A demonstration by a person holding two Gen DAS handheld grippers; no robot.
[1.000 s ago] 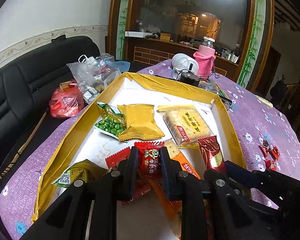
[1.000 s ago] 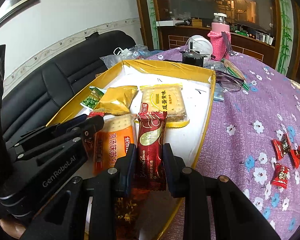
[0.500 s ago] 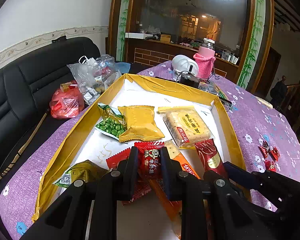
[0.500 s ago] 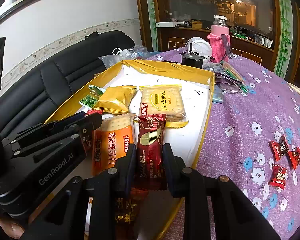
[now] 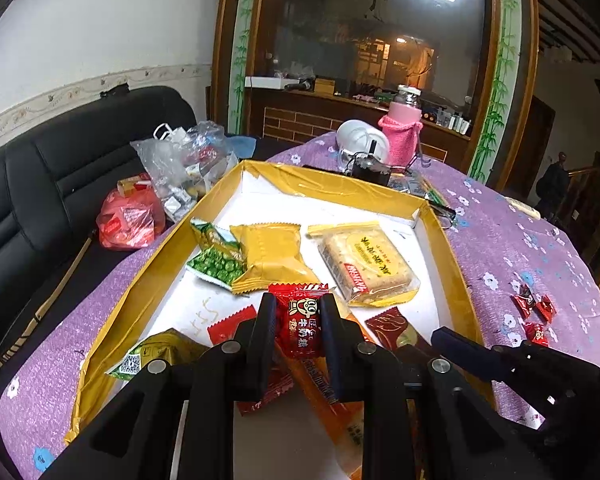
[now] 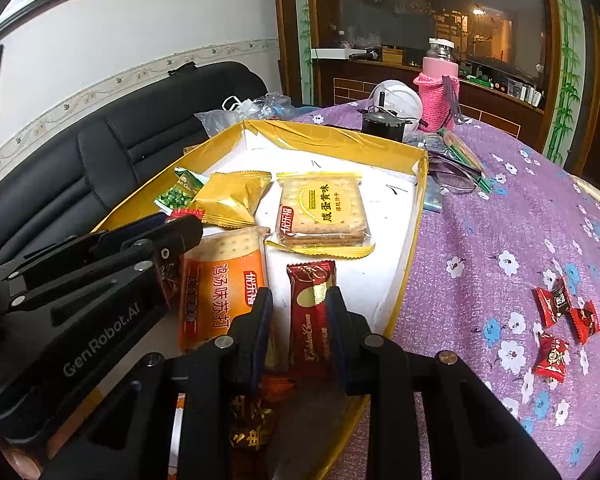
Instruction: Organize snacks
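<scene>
Left wrist view shows the left gripper (image 5: 298,320) clamped on a red candy packet (image 5: 302,320) above the near end of the yellow tray (image 5: 140,300), while the right gripper (image 6: 298,320) pinches a dark red wafer bar (image 6: 312,312); lower each onto bare tray floor beside its kind before releasing, not onto the orange cracker pack (image 6: 220,288).

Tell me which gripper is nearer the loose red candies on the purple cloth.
Right. The right gripper, over the tray's near right part, sits just across the rim from the candies; the left gripper is farther left over the tray.
</scene>
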